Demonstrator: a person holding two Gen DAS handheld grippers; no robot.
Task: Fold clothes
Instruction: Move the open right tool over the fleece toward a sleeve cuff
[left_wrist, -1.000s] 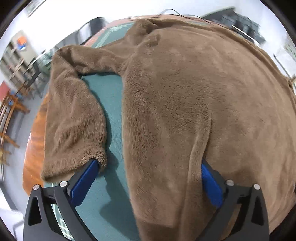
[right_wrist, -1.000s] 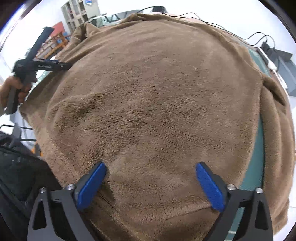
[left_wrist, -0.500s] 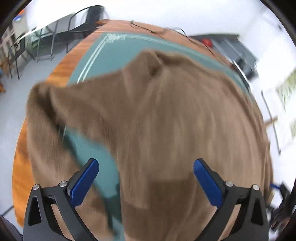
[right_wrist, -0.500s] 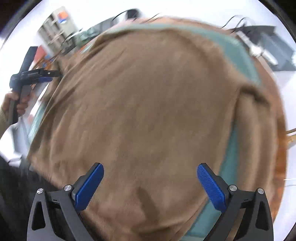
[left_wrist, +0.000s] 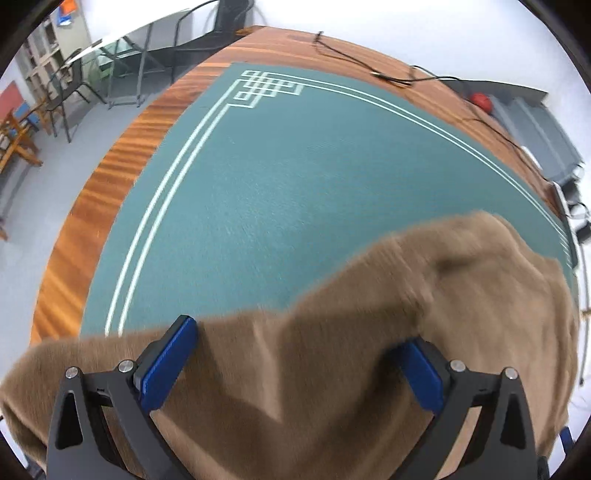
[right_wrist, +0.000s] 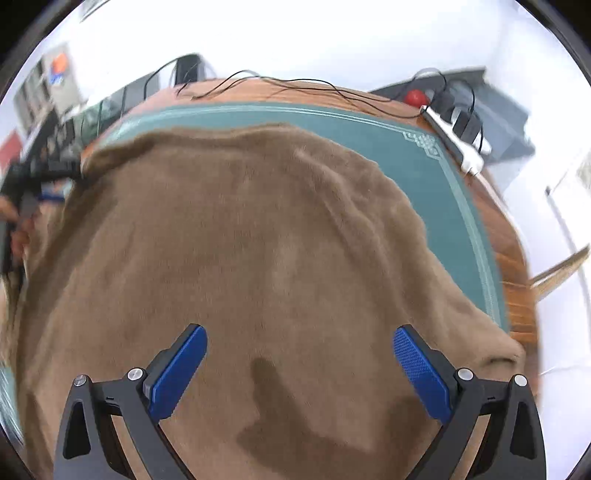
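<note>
A fuzzy brown sweater (right_wrist: 258, 258) lies on the green table mat (left_wrist: 277, 184). In the left wrist view the sweater (left_wrist: 424, 314) fills the lower right, with a blurred stretch of it between and under my fingers. My left gripper (left_wrist: 299, 362) is open over that brown fabric. My right gripper (right_wrist: 299, 365) is open and held above the sweater's body, gripping nothing. The left gripper (right_wrist: 33, 181) and the hand holding it show at the left edge of the right wrist view.
The mat lies on a wooden table (left_wrist: 110, 177). Black cables (right_wrist: 295, 85) and a power strip (right_wrist: 454, 140) lie along the far edge. Chairs (left_wrist: 74, 85) and shelves stand beyond the table's left side.
Both grippers have pulled back from the sweater and risen. The left view has swung from the sleeve and body to mostly bare mat. Both stay open.
</note>
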